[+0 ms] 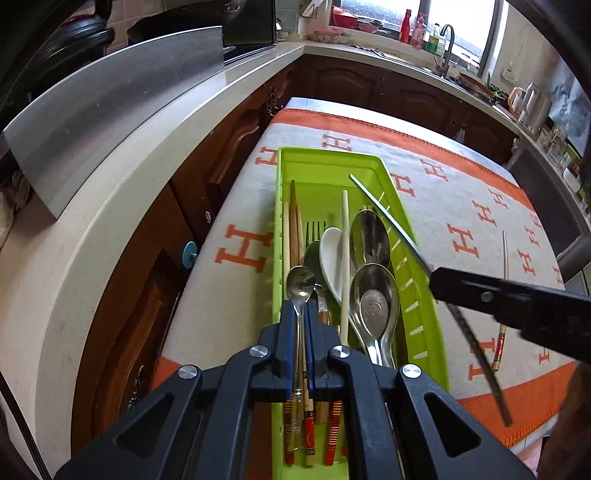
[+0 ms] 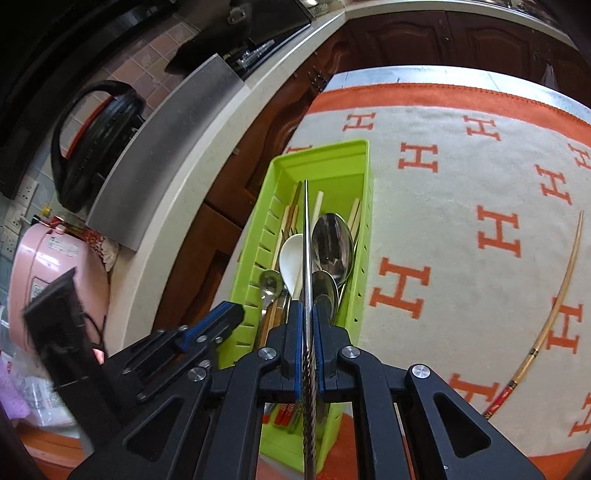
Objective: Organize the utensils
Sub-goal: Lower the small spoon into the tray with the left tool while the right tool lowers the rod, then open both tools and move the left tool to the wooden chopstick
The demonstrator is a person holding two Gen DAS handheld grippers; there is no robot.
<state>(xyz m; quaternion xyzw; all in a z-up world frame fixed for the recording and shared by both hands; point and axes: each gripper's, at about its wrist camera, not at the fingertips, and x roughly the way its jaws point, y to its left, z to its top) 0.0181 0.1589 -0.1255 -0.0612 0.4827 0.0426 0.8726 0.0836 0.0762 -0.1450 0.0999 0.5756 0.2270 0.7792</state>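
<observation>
A green utensil tray (image 1: pixel 421 291) (image 2: pixel 360 258) lies on the orange-and-white cloth and holds spoons, a fork and chopsticks. My left gripper (image 1: pixel 302 314) is shut on a small steel spoon (image 1: pixel 301 286) over the tray's left side; it also shows in the right wrist view (image 2: pixel 221 317). My right gripper (image 2: pixel 306 314) is shut on a metal chopstick (image 2: pixel 305 236) held lengthwise above the tray. In the left wrist view this chopstick (image 1: pixel 388 218) slants across the tray's right wall from the right gripper (image 1: pixel 436 284). One wooden chopstick (image 2: pixel 561 291) (image 1: pixel 504 295) lies loose on the cloth to the right.
The tray sits near the table's left edge (image 1: pixel 207 266), beside brown cabinets and a white counter (image 1: pixel 110 206) with a steel panel (image 1: pixel 110 110). A pink rice cooker (image 2: pixel 48 266) stands left. A sink and bottles (image 1: pixel 424 33) stand at the far window.
</observation>
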